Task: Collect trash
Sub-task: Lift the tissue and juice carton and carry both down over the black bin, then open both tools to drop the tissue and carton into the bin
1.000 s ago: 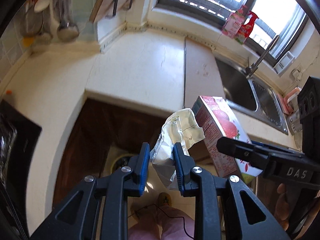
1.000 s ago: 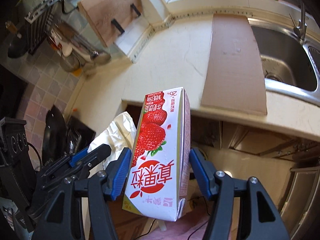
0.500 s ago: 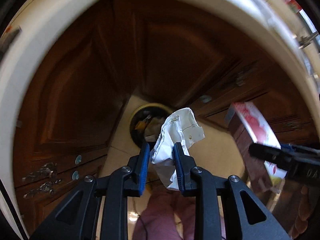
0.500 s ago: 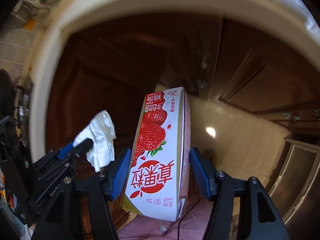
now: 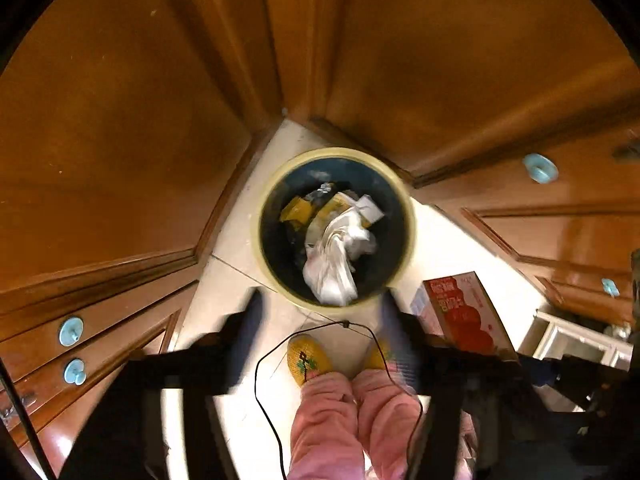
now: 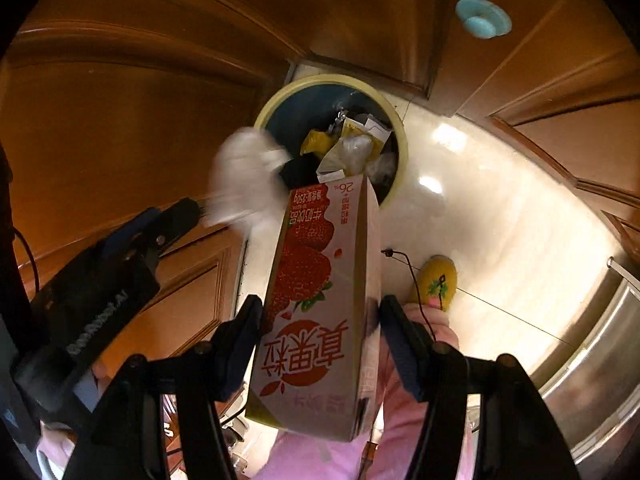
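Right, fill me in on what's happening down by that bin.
A person is dropping trash into the round bin in the floor corner between the wooden cabinets. The left claw is above the bin, its jaws opening with nothing between them; the crumpled white paper is loose, blurred at the bin's mouth. The right claw holds the strawberry milk carton just short of the bin, not yet let go. The person's yellow slippers are beside it.

A strawberry milk carton [image 6: 320, 312] carries large red Chinese characters reading 真果粒, with "26" and "250g" in small print near its top, while white lettering on the black left gripper [image 6: 176, 216] body is too blurred to read.
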A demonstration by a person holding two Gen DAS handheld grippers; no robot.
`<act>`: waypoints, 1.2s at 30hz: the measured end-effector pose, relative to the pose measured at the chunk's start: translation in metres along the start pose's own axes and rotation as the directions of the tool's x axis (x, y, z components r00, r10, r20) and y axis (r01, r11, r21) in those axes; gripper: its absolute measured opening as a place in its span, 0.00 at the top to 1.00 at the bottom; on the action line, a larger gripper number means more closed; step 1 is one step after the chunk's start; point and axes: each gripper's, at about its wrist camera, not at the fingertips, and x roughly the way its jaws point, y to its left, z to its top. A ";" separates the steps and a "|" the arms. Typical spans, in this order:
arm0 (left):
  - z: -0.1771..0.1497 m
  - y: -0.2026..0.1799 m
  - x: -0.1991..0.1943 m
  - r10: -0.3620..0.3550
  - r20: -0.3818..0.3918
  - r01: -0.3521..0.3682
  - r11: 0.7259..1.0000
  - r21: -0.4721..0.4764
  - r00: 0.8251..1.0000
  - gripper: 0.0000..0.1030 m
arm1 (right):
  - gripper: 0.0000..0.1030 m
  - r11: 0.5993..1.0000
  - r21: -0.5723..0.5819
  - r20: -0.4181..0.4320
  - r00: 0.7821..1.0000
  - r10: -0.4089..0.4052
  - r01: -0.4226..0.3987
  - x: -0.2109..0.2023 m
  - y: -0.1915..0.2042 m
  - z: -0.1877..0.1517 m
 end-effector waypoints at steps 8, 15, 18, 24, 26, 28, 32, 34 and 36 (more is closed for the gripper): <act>-0.007 0.036 0.017 0.069 -0.017 -0.070 0.996 -0.058 0.997 0.28 | 0.41 0.997 -0.043 -0.035 0.997 -0.063 0.062 0.037 0.007 0.038; -0.032 0.056 0.027 0.060 -0.046 -0.065 0.991 -0.117 0.997 0.27 | 0.41 0.992 -0.092 -0.037 0.995 -0.094 0.091 0.051 0.034 0.064; -0.037 0.061 0.025 0.048 -0.046 -0.054 0.989 -0.141 0.998 0.27 | 0.40 0.989 -0.103 -0.017 0.994 -0.111 0.109 0.055 0.042 0.070; -0.039 0.062 0.024 0.033 -0.033 -0.038 0.986 -0.164 0.999 0.20 | 0.29 0.989 -0.108 0.008 0.995 -0.099 0.099 0.060 0.048 0.072; -0.039 0.063 0.023 0.028 -0.029 -0.032 0.986 -0.164 0.999 0.19 | 0.25 0.988 -0.115 0.014 0.994 -0.104 0.105 0.061 0.049 0.071; -0.038 0.063 0.021 0.026 -0.022 -0.029 0.987 -0.161 0.999 0.19 | 0.25 0.987 -0.129 0.014 0.995 -0.097 0.098 0.060 0.050 0.068; -0.038 0.063 0.014 0.016 -0.009 -0.017 0.988 -0.155 1.000 0.19 | 0.25 0.983 -0.156 0.041 0.995 -0.088 0.094 0.056 0.052 0.061; -0.038 0.060 0.010 0.010 -0.004 -0.010 0.989 -0.149 1.000 0.19 | 0.25 0.981 -0.168 0.068 0.994 -0.082 0.093 0.049 0.054 0.056; -0.038 0.058 0.004 0.005 0.000 -0.005 0.990 -0.140 1.000 0.19 | 0.25 0.981 -0.172 0.096 0.992 -0.078 0.094 0.040 0.055 0.049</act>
